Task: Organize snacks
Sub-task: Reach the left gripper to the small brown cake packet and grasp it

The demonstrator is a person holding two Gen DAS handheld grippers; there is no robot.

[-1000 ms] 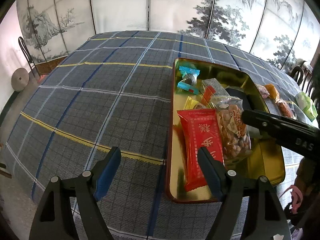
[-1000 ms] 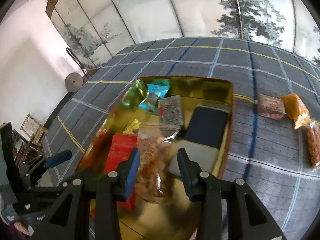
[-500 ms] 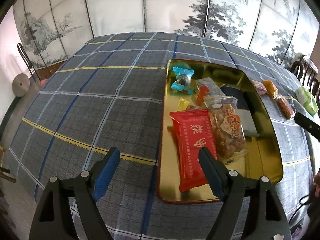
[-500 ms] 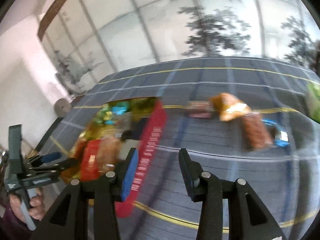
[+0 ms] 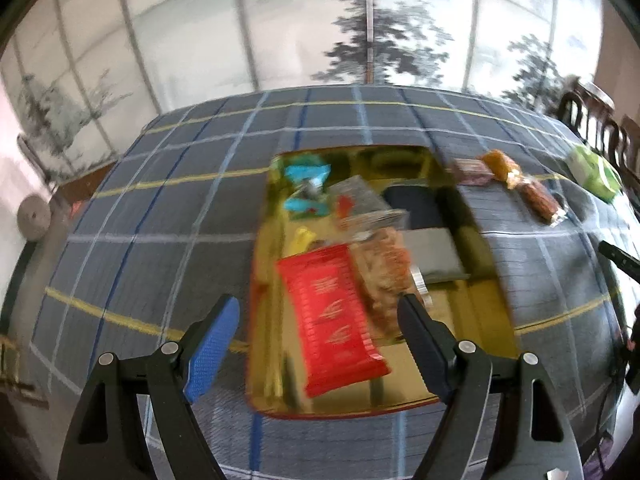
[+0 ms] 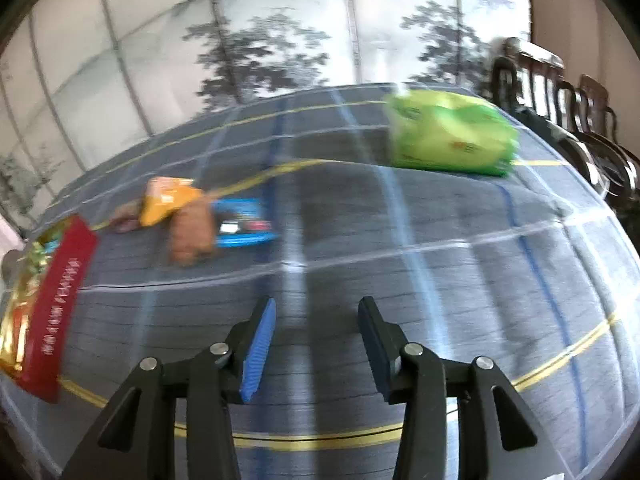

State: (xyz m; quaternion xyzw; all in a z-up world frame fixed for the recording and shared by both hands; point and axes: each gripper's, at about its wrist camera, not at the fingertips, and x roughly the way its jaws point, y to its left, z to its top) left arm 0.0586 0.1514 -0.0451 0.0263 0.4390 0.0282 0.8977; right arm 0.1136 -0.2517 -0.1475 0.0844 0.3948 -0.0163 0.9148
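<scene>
A gold tin with a red outer wall (image 5: 480,360) (image 6: 56,280) lies on the plaid tablecloth and holds several snacks, among them a red packet (image 5: 332,316), a clear bag of brown snacks (image 5: 384,272) and blue-wrapped sweets (image 5: 306,188). My left gripper (image 5: 318,334) is open and empty above the tin's near end. My right gripper (image 6: 316,344) is open and empty over bare cloth to the right of the tin. Loose on the cloth lie an orange packet (image 6: 168,198), a brown snack bag (image 6: 192,228), a blue packet (image 6: 242,222) and a large green bag (image 6: 448,136).
The plaid tablecloth (image 5: 160,220) covers the table. A painted folding screen (image 5: 360,20) stands behind it. Dark wooden chairs (image 6: 560,92) stand at the right edge. A small pinkish packet (image 5: 472,170) lies beside the tin's far right corner.
My right gripper has let go of the brown snack bag in the tin and swung right over the cloth toward the loose packets. My left gripper has shifted right over the tin.
</scene>
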